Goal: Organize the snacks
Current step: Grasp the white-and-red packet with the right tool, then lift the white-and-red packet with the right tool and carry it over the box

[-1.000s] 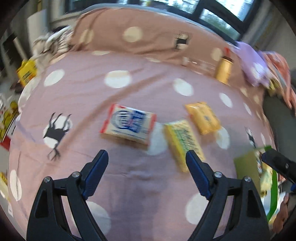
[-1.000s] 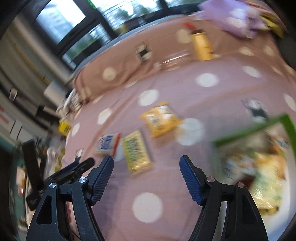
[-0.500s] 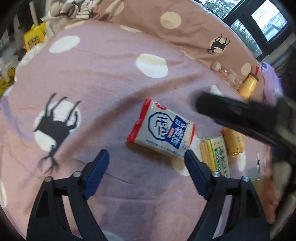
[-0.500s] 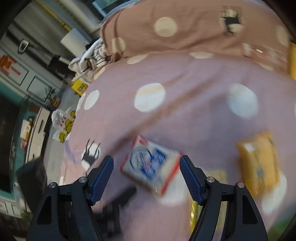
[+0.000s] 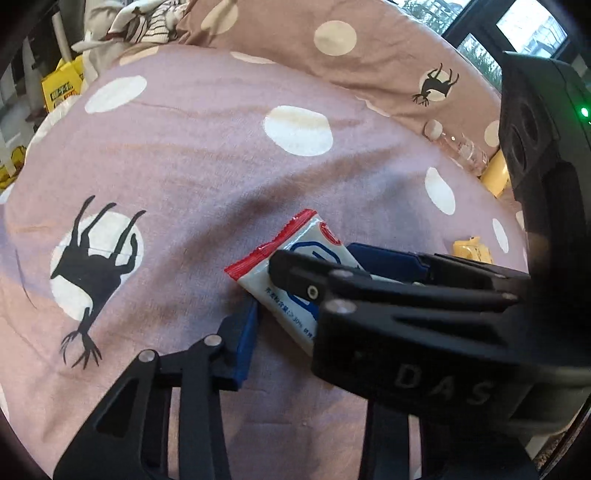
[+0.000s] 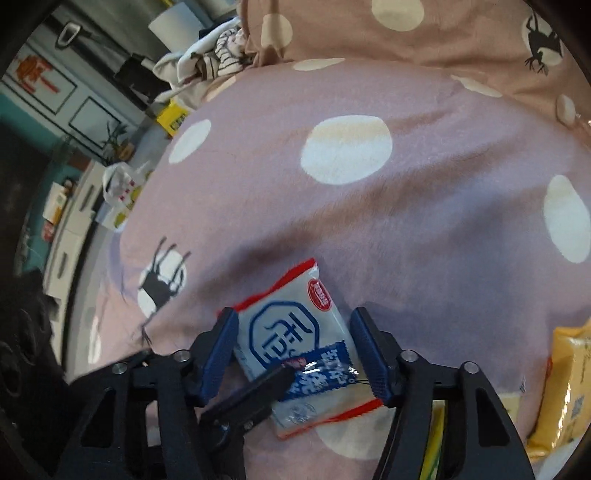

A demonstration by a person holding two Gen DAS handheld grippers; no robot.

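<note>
A white snack packet with red end seams and a blue label lies on the pink spotted bed cover. My left gripper is closing on its near corner. One blue pad presses the packet's edge, and the other finger is hidden behind my right gripper, which reaches in from the right. In the right wrist view the packet sits between the closing jaws of the right gripper. Both blue pads meet its long edges. A black finger of the left gripper lies across its label.
Yellow snack packets lie to the right, one also in the left wrist view. A clear bottle rests against the raised fold of bedding. Clothes are heaped at the far left corner, past the bed's left edge.
The left jaws went from wide apart to nearly together at the packet. The right gripper swept in over the packet, dropped down around it, and its jaws narrowed.
</note>
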